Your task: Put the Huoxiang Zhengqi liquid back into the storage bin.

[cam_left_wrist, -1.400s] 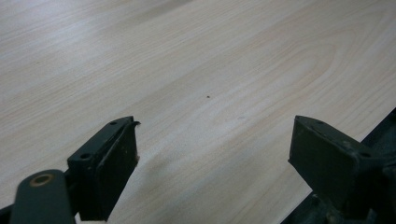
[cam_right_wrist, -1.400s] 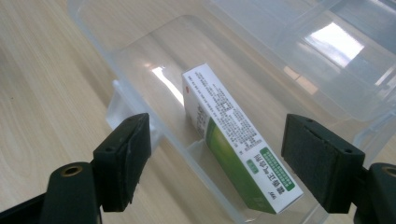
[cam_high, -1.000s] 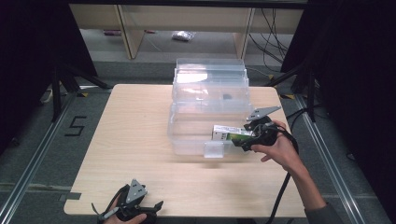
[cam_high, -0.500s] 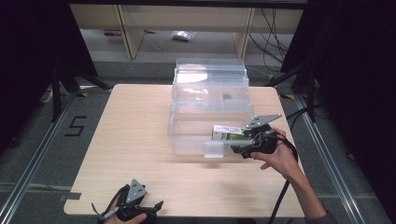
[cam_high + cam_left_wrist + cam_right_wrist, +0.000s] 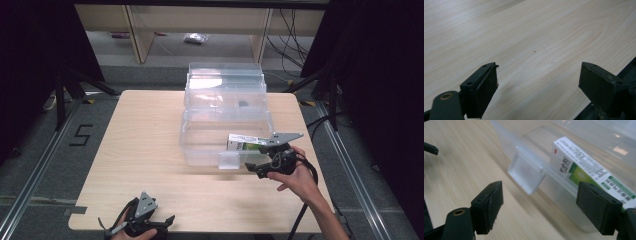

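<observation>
A clear plastic box (image 5: 200,145) stands mid-table with its lid (image 5: 225,90) raised behind it. Inside, at the front right, lies a white and green carton (image 5: 244,143), seen through the wall in the right gripper view as the carton (image 5: 584,162). My right gripper (image 5: 253,169) hovers just outside the box's front right corner, open, with nothing between its jaws. In its own view the right gripper (image 5: 540,207) faces the box's front latch (image 5: 526,173). My left gripper (image 5: 166,221) rests open near the table's front edge; the left gripper (image 5: 539,85) looks over bare wood.
The wooden table (image 5: 135,150) has free room left of the box and along its front. The latch (image 5: 229,160) sticks out from the box's front wall. Beyond the table are shelf legs and cables on the floor.
My right gripper has drawn back from the box rim beside the carton, moving toward the front edge and lower. The carton stays in the box. The left gripper has not moved.
</observation>
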The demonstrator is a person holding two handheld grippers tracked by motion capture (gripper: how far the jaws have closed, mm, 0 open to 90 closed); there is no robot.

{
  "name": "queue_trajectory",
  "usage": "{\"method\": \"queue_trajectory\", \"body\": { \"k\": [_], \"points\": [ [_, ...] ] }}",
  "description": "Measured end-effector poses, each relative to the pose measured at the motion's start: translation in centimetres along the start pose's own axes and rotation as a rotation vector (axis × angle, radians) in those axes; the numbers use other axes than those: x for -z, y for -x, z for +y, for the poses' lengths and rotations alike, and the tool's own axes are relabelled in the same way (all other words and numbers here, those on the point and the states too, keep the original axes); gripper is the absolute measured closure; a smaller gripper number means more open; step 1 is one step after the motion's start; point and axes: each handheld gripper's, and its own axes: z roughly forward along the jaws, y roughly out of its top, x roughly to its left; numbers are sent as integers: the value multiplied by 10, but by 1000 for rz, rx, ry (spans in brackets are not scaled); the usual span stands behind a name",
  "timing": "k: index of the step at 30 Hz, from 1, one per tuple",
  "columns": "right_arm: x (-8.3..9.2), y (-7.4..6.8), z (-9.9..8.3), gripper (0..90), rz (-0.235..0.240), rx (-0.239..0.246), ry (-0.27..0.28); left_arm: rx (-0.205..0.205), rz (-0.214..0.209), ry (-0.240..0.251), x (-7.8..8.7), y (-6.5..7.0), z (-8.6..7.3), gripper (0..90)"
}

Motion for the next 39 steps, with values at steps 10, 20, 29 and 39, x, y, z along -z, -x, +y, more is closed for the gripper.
{"method": "queue_trajectory", "body": {
  "k": [10, 20, 29, 39],
  "points": [
    [-4, -6, -14, 226, 28, -6, 13, -2, 0, -4, 0, 0, 0, 148],
    [-2, -15, -25, 221, 43, -34, 23, 20, -7, 22, -1, 2, 0, 147],
    [-2, -22, -34, 213, 67, -33, 29, 8, 0, 11, 0, 2, 0, 148],
    [-1, -31, -47, 180, 57, -63, 13, 3, 1, 13, 1, 2, 0, 148]
  ]
}}
